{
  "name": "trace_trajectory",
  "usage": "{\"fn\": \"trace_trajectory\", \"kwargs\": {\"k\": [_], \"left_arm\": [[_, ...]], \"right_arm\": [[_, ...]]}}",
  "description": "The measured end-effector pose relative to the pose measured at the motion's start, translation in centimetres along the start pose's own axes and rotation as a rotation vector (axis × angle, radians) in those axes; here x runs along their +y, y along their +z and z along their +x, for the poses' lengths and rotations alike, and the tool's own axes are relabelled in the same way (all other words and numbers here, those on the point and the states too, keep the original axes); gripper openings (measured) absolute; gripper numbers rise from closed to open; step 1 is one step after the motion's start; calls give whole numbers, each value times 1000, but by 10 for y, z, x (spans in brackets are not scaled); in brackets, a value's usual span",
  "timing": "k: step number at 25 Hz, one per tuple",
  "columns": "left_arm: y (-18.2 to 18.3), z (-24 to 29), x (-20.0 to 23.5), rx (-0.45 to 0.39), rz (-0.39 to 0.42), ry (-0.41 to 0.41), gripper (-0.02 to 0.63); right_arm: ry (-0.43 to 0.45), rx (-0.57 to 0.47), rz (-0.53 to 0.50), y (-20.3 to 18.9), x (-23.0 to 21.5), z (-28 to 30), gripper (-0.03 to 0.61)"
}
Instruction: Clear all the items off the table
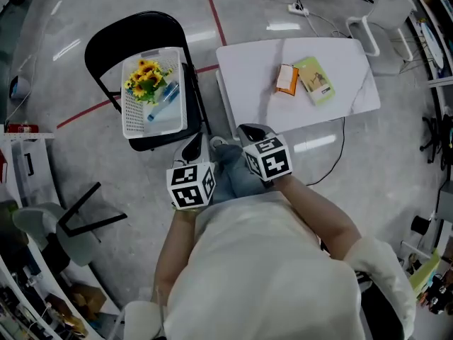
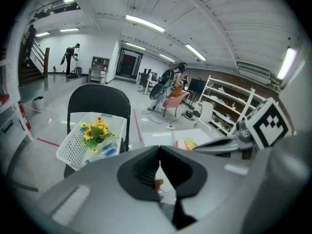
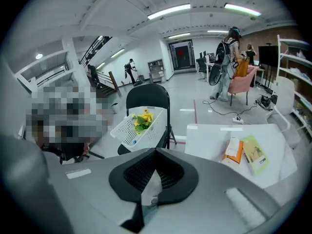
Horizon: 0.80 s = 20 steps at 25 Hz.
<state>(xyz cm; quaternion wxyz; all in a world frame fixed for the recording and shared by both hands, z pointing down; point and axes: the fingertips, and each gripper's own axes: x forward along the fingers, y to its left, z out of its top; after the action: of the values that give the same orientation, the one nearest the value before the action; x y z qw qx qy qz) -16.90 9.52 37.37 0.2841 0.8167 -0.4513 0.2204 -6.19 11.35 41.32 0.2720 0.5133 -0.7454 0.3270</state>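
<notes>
Head view: orange packet (image 1: 287,79) beside green box (image 1: 316,81); left tool (image 2: 160,152), right tool (image 3: 155,152) closed, empty.

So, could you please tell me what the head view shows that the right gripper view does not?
Only the head view shows the person's cream top and the marker cubes on the left gripper and right gripper. Only the right gripper view shows that gripper's jaws shut on nothing, plus ceiling lights, a staircase and people standing far back. Both show the white table with an orange box and a green box, and the black chair bearing a white basket of sunflowers.
</notes>
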Motion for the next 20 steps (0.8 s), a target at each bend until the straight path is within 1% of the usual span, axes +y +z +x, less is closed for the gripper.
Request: {"fn": "trace_trajectory", "kwargs": {"k": [5,11,16,20], "left_arm": [[-12,-6,-23,15,37,-67,10],[-22,-10,-48,33,63,-125,9],[-22,-5,-58,53,86,-154,9],[-18,5,-65,64,106,-160,9]], "right_arm": [[-62,-24,59,-17,-10,-23,-2],[-81,-22,69,-29,-16,-45,-2],[-123,-56,118,-25,-34,-58,-2],[-158,-76,168,-25,-58,-65,-2]]}}
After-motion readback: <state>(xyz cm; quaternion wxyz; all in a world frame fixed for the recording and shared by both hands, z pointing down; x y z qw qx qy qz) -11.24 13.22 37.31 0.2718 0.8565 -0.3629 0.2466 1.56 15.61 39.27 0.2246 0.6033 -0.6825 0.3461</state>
